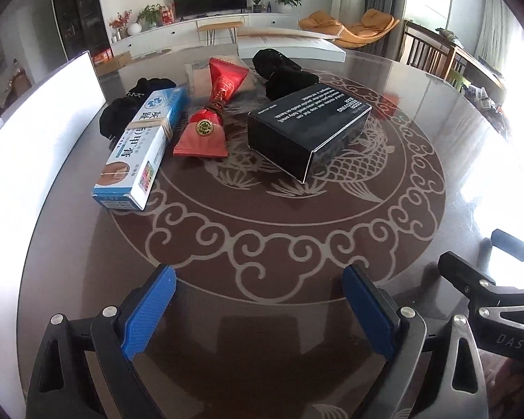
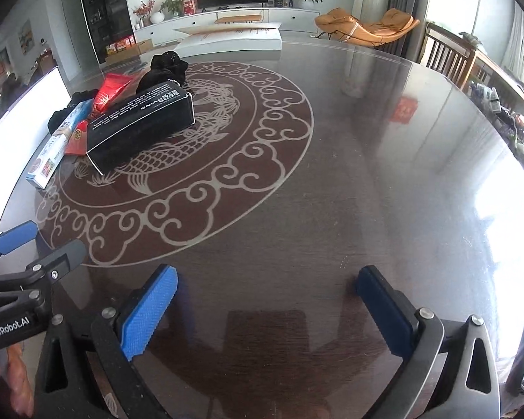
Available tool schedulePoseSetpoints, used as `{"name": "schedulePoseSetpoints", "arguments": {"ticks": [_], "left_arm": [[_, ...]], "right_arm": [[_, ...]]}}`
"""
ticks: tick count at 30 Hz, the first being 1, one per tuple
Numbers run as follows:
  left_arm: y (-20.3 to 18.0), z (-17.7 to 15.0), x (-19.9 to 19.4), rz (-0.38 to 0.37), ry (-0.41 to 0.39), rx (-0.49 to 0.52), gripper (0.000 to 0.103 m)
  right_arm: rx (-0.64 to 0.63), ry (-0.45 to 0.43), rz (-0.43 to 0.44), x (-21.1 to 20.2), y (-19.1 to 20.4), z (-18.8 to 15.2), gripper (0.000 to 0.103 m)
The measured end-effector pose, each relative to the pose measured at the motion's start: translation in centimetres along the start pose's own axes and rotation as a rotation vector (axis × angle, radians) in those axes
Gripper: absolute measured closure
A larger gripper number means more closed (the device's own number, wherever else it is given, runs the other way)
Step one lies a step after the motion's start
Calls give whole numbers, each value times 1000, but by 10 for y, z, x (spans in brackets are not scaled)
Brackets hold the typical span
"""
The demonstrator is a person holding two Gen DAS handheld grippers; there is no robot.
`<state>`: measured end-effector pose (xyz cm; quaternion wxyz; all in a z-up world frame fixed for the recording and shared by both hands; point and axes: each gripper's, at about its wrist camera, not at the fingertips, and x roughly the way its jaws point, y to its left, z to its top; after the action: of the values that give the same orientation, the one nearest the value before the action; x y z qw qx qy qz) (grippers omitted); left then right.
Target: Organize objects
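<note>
Several objects lie grouped on the far left of a dark glass table (image 1: 419, 160). A blue-and-white carton (image 1: 141, 150) bound with a rubber band lies left. Beside it are a red foil packet (image 1: 211, 115) and a black box (image 1: 307, 129) with white lettering. Black cloth bundles sit behind them (image 1: 283, 73) and behind the carton (image 1: 129, 104). My left gripper (image 1: 258, 310) hovers open and empty over the near table, short of the objects. My right gripper (image 2: 265, 314) is open and empty too, right of the black box (image 2: 143, 129) and over bare table.
A tall white panel (image 1: 42, 132) stands along the table's left edge. A flat white box (image 1: 290, 43) lies at the far edge. Wooden chairs (image 2: 447, 59) stand at the right, and a TV cabinet (image 2: 227, 21) is beyond. The two grippers are close side by side.
</note>
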<state>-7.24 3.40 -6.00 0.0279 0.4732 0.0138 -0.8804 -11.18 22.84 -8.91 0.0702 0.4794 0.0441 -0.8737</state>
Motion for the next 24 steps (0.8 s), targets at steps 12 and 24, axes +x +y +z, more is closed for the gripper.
{"name": "schedulePoseSetpoints", "arguments": {"ticks": [12,24], "left_arm": [[4,2,6,-8,-18,-1,0],[3,3,6,-4,-21,-4,0]], "right_arm": [[4,-12,-5,-2,0,-2,0],[5,-19,-7,-2,1,-2,0]]}}
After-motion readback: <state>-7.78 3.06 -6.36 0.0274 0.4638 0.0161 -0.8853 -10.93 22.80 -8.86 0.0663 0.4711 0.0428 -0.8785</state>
